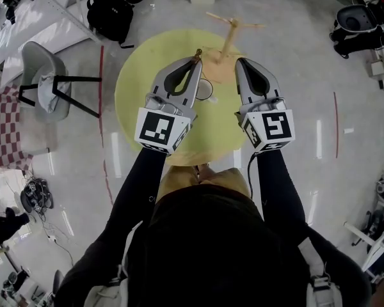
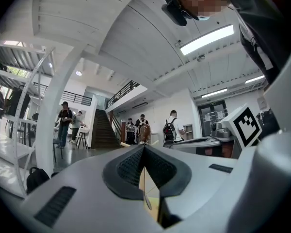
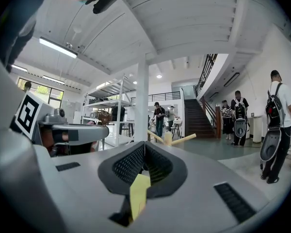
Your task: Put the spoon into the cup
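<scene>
In the head view both grippers hover side by side over the round yellow table (image 1: 133, 88), pointing away from me. My left gripper (image 1: 196, 60) is shut on a wooden spoon (image 1: 198, 52), whose brown bowl sticks out past the fingertips. The left gripper view shows that bowl (image 2: 144, 132) just above the closed jaws, with the thin handle pinched between them. A white cup (image 1: 206, 90) stands on the table between the two grippers, partly hidden by the left one. My right gripper (image 1: 239, 61) is shut with nothing in it; only the yellow tabletop shows through the slot behind its jaws.
A wooden branched stand (image 1: 231, 36) rises at the table's far edge, just ahead of the right gripper (image 3: 144, 143). A grey chair (image 1: 48, 80) and a black backpack (image 1: 110, 15) are on the floor to the left. Several people stand near a staircase (image 2: 102, 129).
</scene>
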Tool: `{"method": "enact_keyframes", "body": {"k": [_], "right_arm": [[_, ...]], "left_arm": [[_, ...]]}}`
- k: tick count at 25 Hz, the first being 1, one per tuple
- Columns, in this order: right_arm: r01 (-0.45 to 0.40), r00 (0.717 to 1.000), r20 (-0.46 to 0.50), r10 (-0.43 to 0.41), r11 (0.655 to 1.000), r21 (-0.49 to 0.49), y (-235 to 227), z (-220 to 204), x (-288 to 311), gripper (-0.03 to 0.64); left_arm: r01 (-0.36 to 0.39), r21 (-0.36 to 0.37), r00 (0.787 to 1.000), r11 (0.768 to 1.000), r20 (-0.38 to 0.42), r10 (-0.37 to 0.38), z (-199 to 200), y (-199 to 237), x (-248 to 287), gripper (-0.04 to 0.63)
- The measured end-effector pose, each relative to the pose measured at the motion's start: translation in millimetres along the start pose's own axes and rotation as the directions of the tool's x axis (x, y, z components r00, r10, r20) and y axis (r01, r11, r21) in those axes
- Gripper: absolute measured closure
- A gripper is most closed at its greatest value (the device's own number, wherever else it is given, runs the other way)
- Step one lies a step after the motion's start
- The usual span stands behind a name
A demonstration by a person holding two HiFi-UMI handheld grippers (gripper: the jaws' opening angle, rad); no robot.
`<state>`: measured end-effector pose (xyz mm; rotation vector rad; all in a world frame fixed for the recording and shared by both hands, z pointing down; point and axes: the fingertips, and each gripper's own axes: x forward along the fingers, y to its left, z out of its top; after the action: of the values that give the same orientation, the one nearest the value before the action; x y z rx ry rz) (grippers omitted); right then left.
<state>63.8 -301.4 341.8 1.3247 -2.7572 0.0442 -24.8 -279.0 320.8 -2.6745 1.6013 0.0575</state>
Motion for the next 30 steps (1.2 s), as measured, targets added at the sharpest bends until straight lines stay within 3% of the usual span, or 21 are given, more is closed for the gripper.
{"method": "enact_keyframes", "body": {"k": [11,30], "right_arm": [[0.009,0.998,-0.07,-0.008,1.0,0.01,3,-35,-7,0.591],[0.01,0.986,-0.164,-0.003,0.999,0.044,11,-89,-12,0.591]], "left_arm": [[0.02,-0.109,0.999,0.994,-0.043,-0.025,-62,-5,6,0.581],[0.02,-0.167,0.987,0.986,-0.155,-0.046,-141,-11,4,0.581]]}}
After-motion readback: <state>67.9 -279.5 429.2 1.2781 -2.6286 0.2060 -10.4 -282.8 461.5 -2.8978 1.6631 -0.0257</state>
